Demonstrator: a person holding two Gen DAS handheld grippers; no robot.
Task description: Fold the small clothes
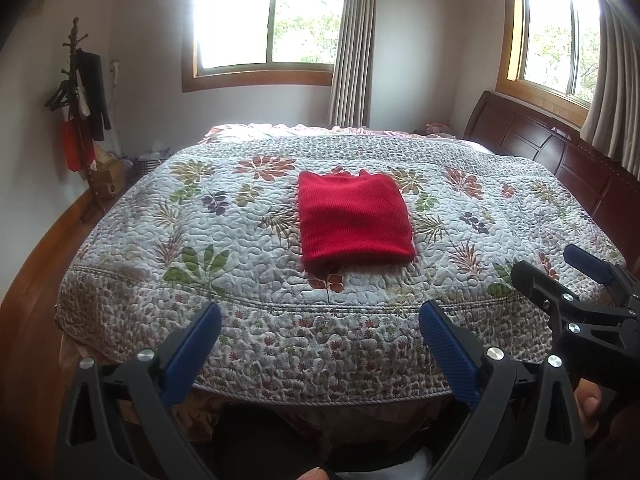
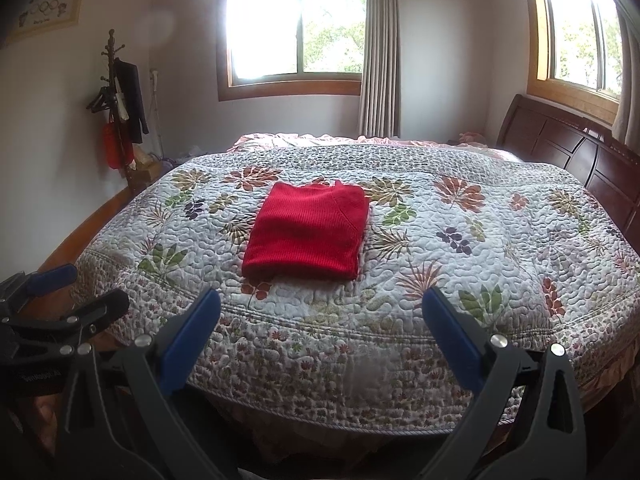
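You see the red knit sweater folded into a neat rectangle, lying flat mid-bed.

Folded sweater lies mid-quilt on the bed, headboard at right, coat rack far left, both grippers near the bed's near edge.

Folded red sweater on floral quilt

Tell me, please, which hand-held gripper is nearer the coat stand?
Left. The left hand-held gripper sits on the coat stand's side; the right hand-held gripper is farther toward the headboard.
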